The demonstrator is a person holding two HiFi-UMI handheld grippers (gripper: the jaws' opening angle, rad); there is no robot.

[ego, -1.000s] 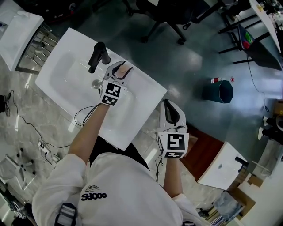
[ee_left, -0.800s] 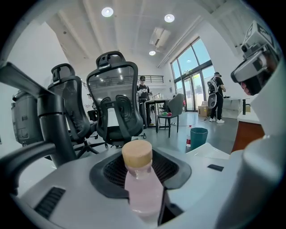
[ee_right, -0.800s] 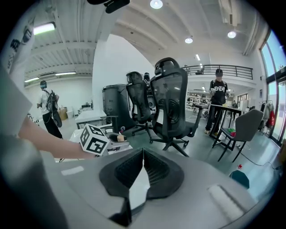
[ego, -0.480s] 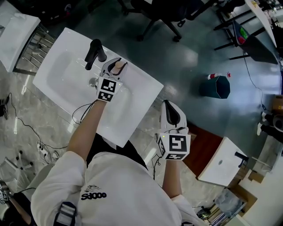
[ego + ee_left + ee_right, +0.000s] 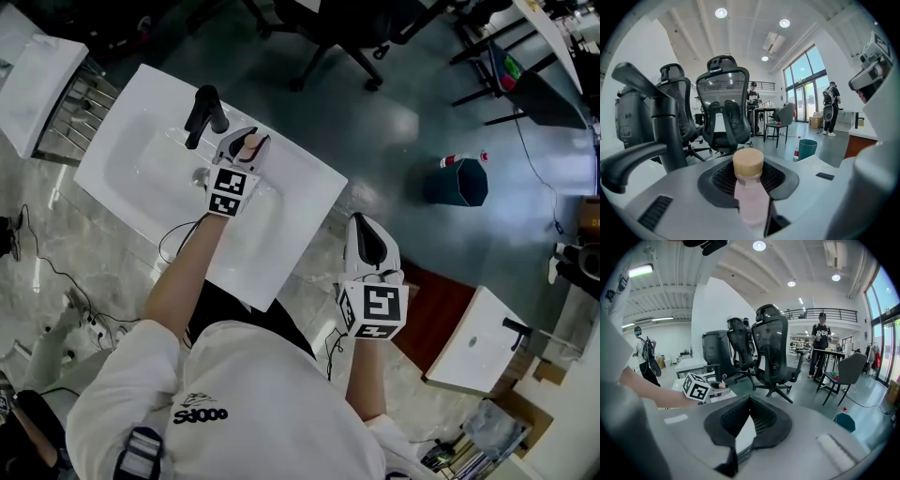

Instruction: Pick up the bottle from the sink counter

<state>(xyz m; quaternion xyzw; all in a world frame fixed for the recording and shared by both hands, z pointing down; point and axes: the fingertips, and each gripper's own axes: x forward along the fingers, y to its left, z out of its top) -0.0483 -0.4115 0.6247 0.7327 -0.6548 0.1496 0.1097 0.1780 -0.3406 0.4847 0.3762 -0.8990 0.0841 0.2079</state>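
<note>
A small pink bottle [image 5: 750, 201] with a tan round cap stands upright on the white sink counter [image 5: 302, 190], just right of the black faucet [image 5: 204, 114]. My left gripper [image 5: 246, 143] has its jaws around the bottle [image 5: 249, 145] and they are closing, with the sides tight against the body. In the left gripper view the bottle fills the gap between the jaws, and the faucet [image 5: 658, 124] rises at the left. My right gripper [image 5: 368, 242] hangs off the counter's right edge, over the floor, shut and with nothing in it.
The sink basin with its drain [image 5: 200, 175] lies left of the bottle. A green bin [image 5: 459, 183] stands on the floor to the right. Black office chairs [image 5: 724, 108] stand beyond the counter. A second white sink unit [image 5: 473, 352] sits at the lower right.
The left gripper's jaws have drawn in around the bottle. The view has shifted a little. The right gripper has sunk slightly.
</note>
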